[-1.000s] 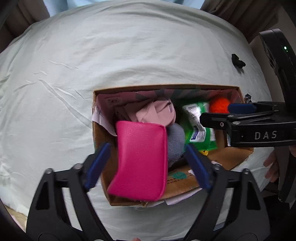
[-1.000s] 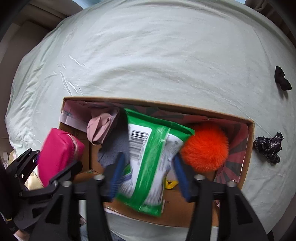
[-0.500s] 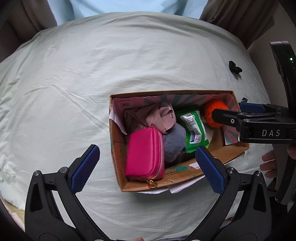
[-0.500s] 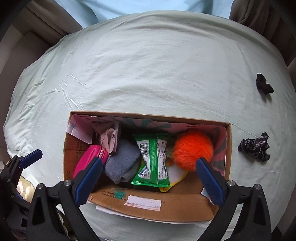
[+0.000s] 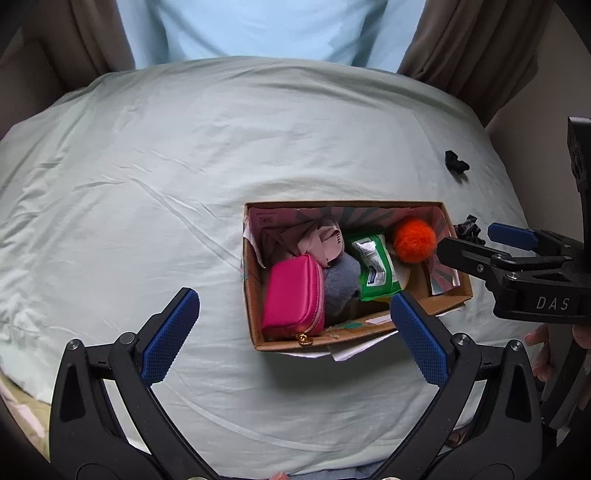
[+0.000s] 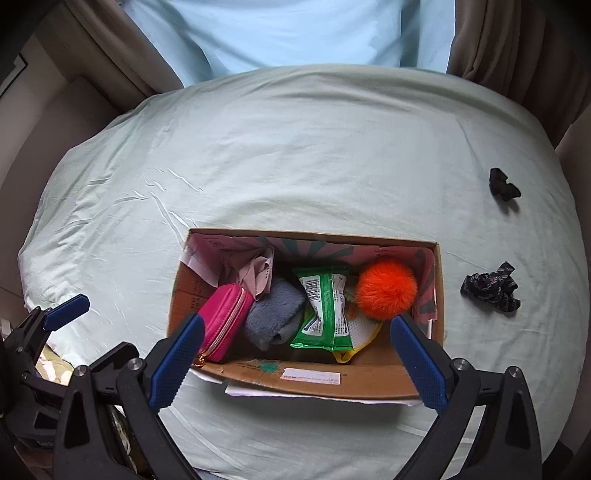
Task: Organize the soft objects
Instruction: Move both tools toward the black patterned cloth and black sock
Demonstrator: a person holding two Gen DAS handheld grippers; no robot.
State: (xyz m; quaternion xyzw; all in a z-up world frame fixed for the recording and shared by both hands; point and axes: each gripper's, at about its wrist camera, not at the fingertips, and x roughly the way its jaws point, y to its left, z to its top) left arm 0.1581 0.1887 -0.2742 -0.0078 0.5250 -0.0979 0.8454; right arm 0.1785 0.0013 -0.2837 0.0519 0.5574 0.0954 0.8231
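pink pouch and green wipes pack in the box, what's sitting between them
A grey plush item lies between the pink pouch and the green wipes pack; the right wrist view shows it best.

A wrinkled pale green sheet is covering the bed, while brown curtains are hanging on either side of a light blue panel behind it.

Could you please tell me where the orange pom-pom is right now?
In both views, the orange pom-pom sits at the cardboard box's right end, beside the green wipes pack.
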